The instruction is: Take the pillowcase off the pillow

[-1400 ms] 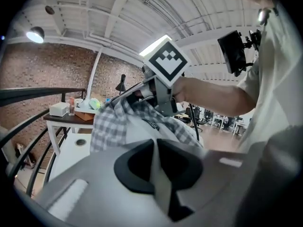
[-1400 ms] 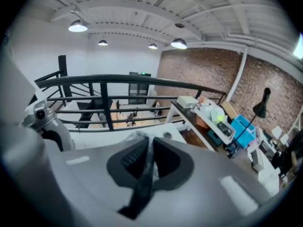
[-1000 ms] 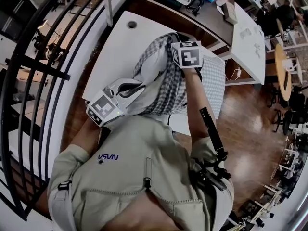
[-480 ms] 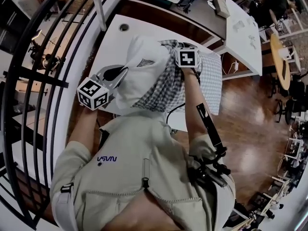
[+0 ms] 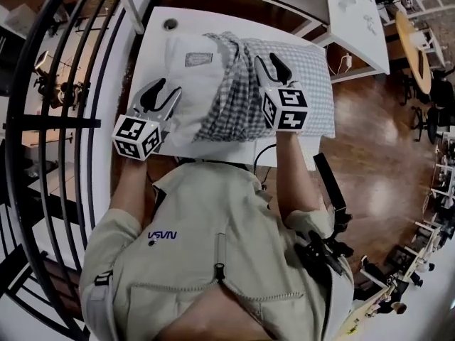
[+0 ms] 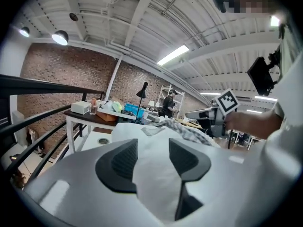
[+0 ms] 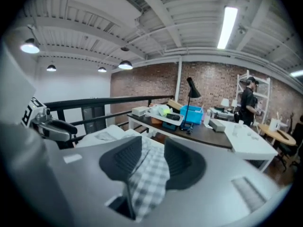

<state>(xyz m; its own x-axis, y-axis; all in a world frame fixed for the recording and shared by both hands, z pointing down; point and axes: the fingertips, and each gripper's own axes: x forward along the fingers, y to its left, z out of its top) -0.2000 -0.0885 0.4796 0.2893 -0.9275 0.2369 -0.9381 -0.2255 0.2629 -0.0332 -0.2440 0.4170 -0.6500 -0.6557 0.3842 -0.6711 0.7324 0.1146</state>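
Note:
The white pillow lies flat on the white table, its left half bare with a small label showing. The grey checked pillowcase is bunched across the pillow's middle and spreads flat to the right. My left gripper rests at the pillow's left near edge. Its jaws are opening, with white pillow cloth between them. My right gripper sits on the bunched pillowcase. Its jaws are opening too, and a fold of checked cloth hangs loose between them.
A black railing curves along the table's left side. Behind the table stands a dark desk with a lamp, a blue bin and boxes. A white table is at the far right, above wooden floor. A person stands in the background.
The pillow was held up before the person and now lies flat on the table. Both grippers, shut on cloth earlier, now have their jaws apart. They sit closer to the table's near edge.

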